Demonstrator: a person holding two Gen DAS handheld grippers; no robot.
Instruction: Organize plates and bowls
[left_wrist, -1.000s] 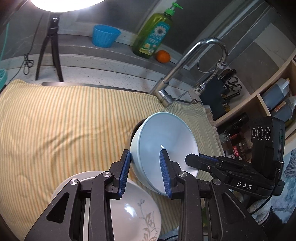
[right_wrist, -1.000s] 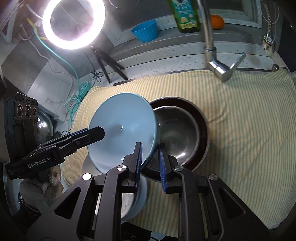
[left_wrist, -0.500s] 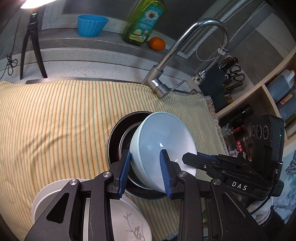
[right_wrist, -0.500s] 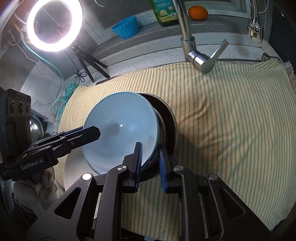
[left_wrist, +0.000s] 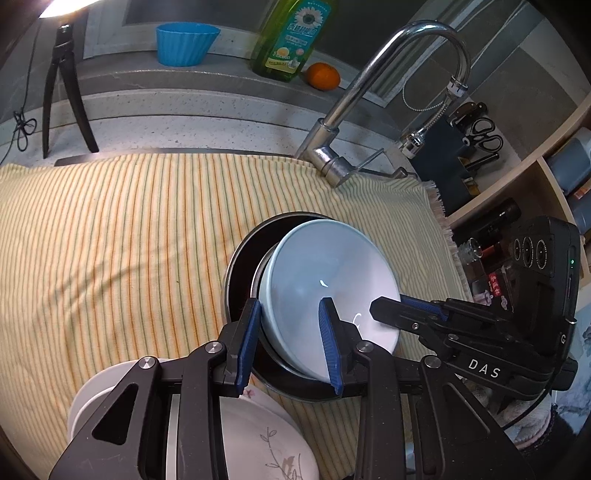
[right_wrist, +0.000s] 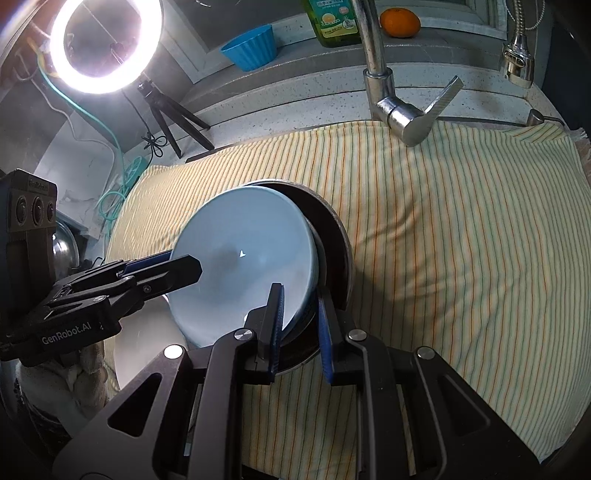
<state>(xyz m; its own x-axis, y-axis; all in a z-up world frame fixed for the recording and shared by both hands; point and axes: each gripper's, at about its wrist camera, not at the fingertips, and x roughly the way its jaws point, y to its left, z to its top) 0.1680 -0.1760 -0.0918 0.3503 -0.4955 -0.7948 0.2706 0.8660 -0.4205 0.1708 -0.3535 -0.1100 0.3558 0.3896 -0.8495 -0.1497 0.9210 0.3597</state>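
Both hand-held grippers, left (left_wrist: 290, 338) and right (right_wrist: 300, 326), pinch opposite rims of the pale blue bowl (right_wrist: 243, 266), which tilts and hides most of the metal bowl (right_wrist: 320, 254) beneath.

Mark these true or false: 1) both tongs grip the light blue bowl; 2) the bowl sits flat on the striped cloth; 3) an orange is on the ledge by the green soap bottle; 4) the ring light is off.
1) True: the left tongs and right tongs each clamp the rim of the light blue ceramic bowl.
2) False: it is tilted over a dark round pan on the yellow striped cloth.
3) True: the orange is beside the green soap bottle.
4) False: the ring light glows brightly.
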